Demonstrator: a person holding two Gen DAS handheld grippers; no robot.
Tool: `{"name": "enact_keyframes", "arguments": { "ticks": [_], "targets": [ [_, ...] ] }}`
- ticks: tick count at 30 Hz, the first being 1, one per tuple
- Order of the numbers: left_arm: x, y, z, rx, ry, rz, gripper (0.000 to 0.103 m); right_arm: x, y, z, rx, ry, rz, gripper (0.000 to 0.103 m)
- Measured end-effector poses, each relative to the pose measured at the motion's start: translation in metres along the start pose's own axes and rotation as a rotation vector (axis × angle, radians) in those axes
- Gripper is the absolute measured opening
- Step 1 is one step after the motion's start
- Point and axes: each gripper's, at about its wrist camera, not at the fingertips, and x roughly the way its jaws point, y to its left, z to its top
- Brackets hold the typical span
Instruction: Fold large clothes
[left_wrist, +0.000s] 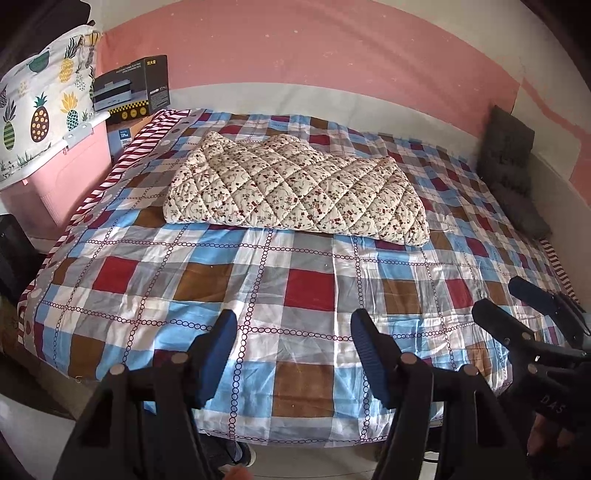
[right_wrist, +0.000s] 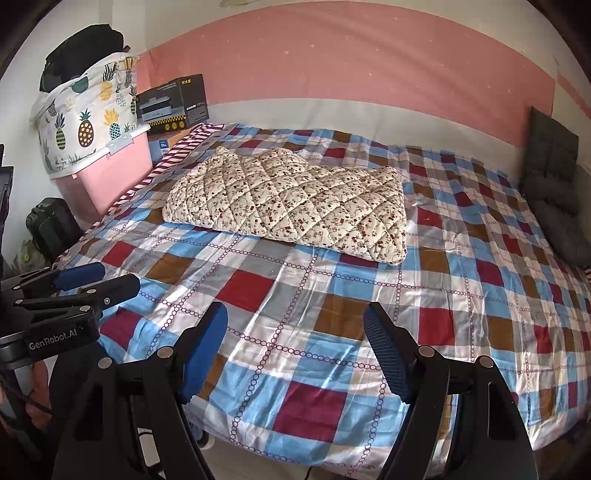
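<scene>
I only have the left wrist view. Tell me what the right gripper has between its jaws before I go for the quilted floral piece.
Observer: Nothing. In the right wrist view the right gripper is open above the checked bed cover, with its pads bare.
Operator: Report what sits on the pineapple-print fabric. It's mostly cut off for me.
Observer: A black bag rests on top of the pineapple-print fabric.
Operator: Read me any marking on my own gripper.
Observer: The body of the left gripper reads GenRobot.AI in white letters.
</scene>
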Motion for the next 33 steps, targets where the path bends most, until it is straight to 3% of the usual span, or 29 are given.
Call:
{"name": "enact_keyframes", "arguments": {
  "ticks": [33],
  "targets": [
    [0.0021,-0.0011,-0.0056,-0.008,0.015,0.048,0.066,0.0014,0.0010,-0.0033,-0.004,0.008,-0.004,0.076]
  ]
}}
